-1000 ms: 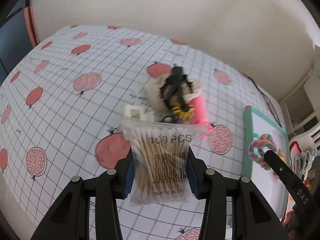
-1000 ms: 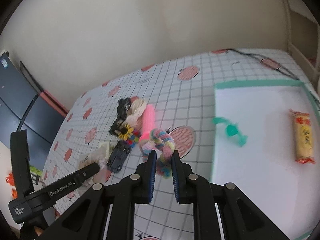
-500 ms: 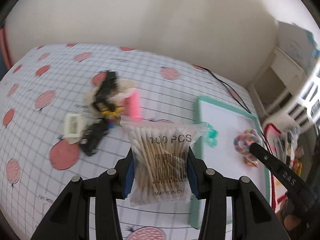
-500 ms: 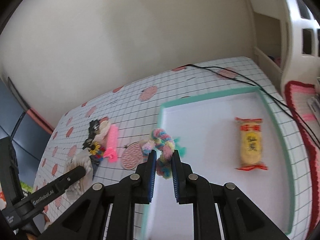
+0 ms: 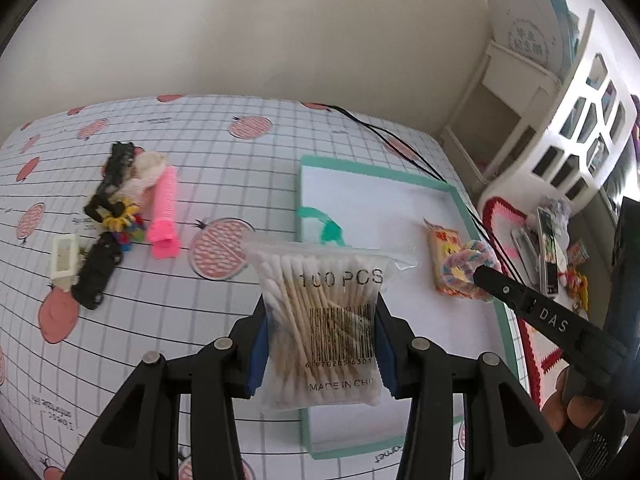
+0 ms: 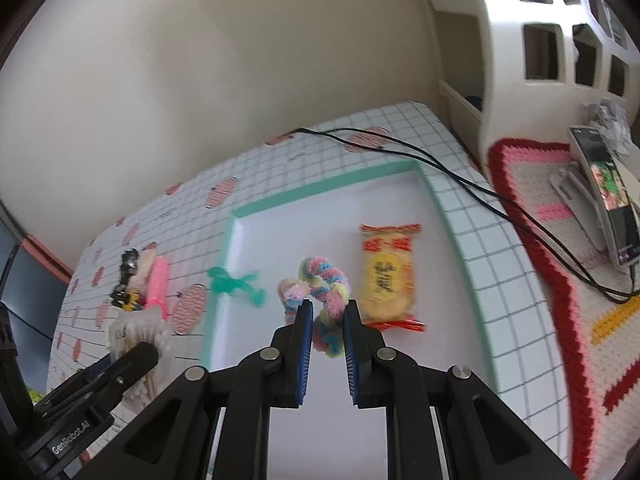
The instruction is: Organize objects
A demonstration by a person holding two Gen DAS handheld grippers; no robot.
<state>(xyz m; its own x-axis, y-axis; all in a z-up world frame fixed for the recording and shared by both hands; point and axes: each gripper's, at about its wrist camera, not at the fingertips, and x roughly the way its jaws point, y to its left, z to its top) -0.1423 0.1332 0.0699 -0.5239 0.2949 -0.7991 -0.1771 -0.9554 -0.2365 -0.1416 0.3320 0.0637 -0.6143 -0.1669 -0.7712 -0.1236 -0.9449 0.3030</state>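
My left gripper [image 5: 320,312] is shut on a clear bag of cotton swabs [image 5: 320,316] and holds it above the near left edge of the white tray with a green rim [image 5: 376,192]. My right gripper [image 6: 327,312] is shut on a pastel braided hair tie [image 6: 320,280], held above the tray [image 6: 320,184] beside a yellow snack packet [image 6: 386,276]. The hair tie [image 5: 466,268] and snack packet [image 5: 442,252] also show in the left wrist view. A green clip [image 6: 236,284] lies at the tray's left rim.
On the checked cloth left of the tray lie a pink comb [image 5: 164,208], black clips [image 5: 96,268], a flower hair tie [image 5: 120,212] and a white box [image 5: 62,256]. A black cable [image 6: 460,176] runs past the tray. A white shelf [image 5: 552,92] and a phone [image 6: 608,196] stand at right.
Both grippers have swung right, from over the pile of objects to over the tray, each still carrying its object. The right gripper's jaws stand slightly wider around the hair tie.
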